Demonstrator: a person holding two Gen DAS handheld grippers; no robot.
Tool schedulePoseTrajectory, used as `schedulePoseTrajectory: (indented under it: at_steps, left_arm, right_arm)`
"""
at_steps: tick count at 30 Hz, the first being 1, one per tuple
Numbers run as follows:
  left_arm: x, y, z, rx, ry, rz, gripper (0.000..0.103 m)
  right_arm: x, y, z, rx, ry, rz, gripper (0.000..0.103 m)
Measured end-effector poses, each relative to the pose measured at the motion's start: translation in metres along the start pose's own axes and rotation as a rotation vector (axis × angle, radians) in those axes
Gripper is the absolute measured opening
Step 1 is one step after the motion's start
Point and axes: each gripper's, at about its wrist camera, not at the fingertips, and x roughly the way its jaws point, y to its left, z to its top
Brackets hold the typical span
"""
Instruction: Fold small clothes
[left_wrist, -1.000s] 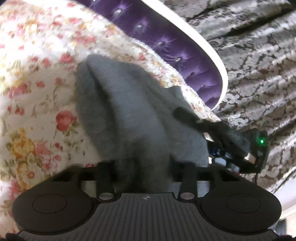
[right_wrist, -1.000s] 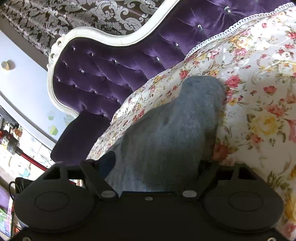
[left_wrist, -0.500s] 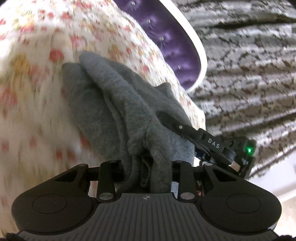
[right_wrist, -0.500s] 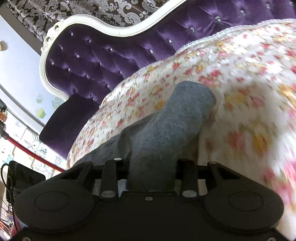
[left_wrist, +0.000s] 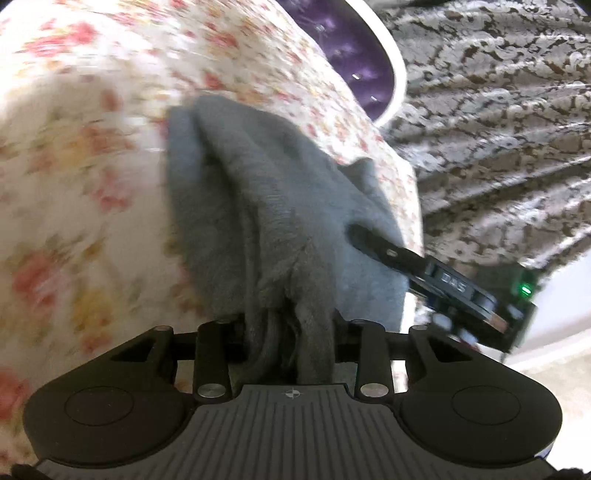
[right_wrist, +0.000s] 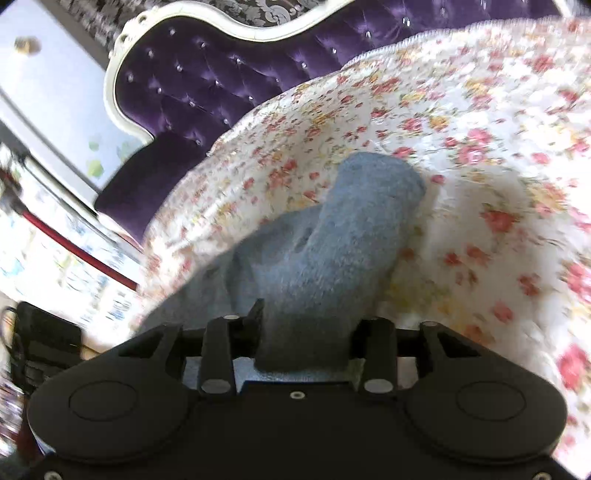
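The grey garment (left_wrist: 280, 206) is gripped, bunched, by the left gripper (left_wrist: 290, 332) and right gripper (right_wrist: 303, 332), whose jaws have just been opening slightly. It is stretched over the flowered bedspread (right_wrist: 480, 184); no neat fold is seen yet, so folding seems mostly left.

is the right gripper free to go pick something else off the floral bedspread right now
Probably not. The right gripper is clamped on a bunched end of the grey garment, its jaws having just eased wider, and the left gripper holds the other end over the floral bedspread.

Fuzzy grey knit garment (left_wrist: 280, 206); glossy tufted purple headboard (right_wrist: 207, 85).
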Motion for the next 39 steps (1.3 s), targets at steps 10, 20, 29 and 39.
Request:
schedulePoseTrajectory:
  at_steps: [10, 20, 29, 39]
  left_arm:
    - [-0.029, -0.002, -0.024, 0.112, -0.15, 0.168, 0.042]
    - [-0.069, -0.061, -0.041, 0.508, -0.384, 0.382, 0.042]
    - [-0.013, -0.09, -0.024, 0.644, -0.419, 0.335, 0.042]
    - [0.021, -0.041, -0.022, 0.523, -0.329, 0.45, 0.046]
  right_arm:
    - [-0.004, 0.0, -0.023, -0.157, -0.167, -0.266, 0.07]
    - [-0.035, 0.015, -0.034, -0.204, -0.302, -0.221, 0.072]
    - [-0.037, 0.038, -0.039, -0.311, -0.32, -0.225, 0.029]
    - [0.002, 0.018, -0.042, -0.228, -0.183, -0.246, 0.025]
